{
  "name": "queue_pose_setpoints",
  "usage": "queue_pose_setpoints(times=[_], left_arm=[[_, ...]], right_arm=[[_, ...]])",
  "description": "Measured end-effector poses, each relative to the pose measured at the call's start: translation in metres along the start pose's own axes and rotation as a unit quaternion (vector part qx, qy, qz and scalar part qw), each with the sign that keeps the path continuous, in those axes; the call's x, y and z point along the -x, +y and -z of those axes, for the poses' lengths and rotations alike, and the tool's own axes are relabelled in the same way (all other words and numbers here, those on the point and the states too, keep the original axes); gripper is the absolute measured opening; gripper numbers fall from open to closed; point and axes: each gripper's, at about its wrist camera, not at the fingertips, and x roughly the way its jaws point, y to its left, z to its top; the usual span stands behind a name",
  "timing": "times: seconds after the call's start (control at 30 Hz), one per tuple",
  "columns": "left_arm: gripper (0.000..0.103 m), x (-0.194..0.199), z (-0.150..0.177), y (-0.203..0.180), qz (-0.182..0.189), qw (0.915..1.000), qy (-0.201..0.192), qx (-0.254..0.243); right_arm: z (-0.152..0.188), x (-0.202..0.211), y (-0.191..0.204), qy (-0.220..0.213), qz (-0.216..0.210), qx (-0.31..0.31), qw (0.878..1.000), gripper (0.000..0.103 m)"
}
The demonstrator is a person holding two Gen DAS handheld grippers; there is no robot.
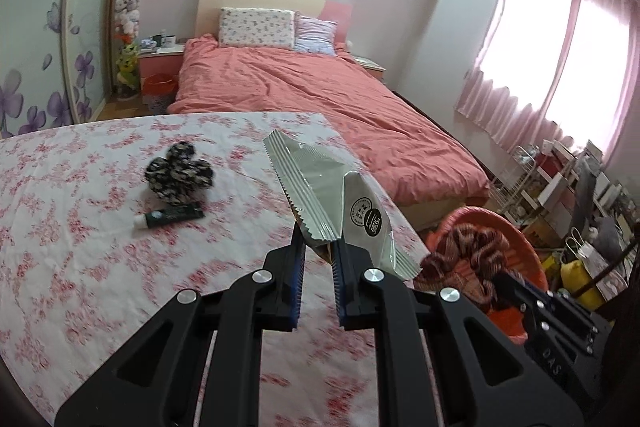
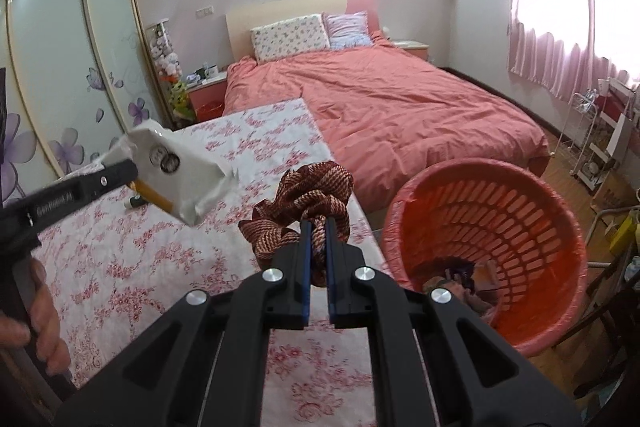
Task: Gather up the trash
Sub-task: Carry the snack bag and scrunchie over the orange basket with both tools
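Left wrist view
Left gripper: jaws pinched shut on the silver wrapper, held above the table.
Wrapper feel: likely light, crinkly, slippery; the crimped edge grips best.

Right wrist view
Right gripper: jaws clamped on the woven cloth.
Cloth feel: soft, limp; the bunched knot suits a hold.
Red basket: beside the table, near the cloth.

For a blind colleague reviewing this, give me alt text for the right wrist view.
The right gripper is shut on a brown patterned fabric scrunchie above a floral tablecloth, beside a red basket. At left, the left gripper holds a silver wrapper.
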Motion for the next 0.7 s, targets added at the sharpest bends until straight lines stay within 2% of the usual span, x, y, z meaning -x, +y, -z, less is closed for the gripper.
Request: queue_pose_setpoints(times=[0.4, 0.7], left_arm=[[0.013, 0.000, 0.012, -0.043, 0.041, 0.9986, 0.001, -0.033], [0.013, -0.015, 0.019, -0.084, 0.072, 0.9957, 0.017, -0.056]], right_arm=[[-0.005, 0.034, -0.051, -0.038, 0.047, -0.038, 0.997, 0.007], [-0.004, 0.039, -0.093, -0.048, 0.073, -0.073, 0.993, 0.007]])
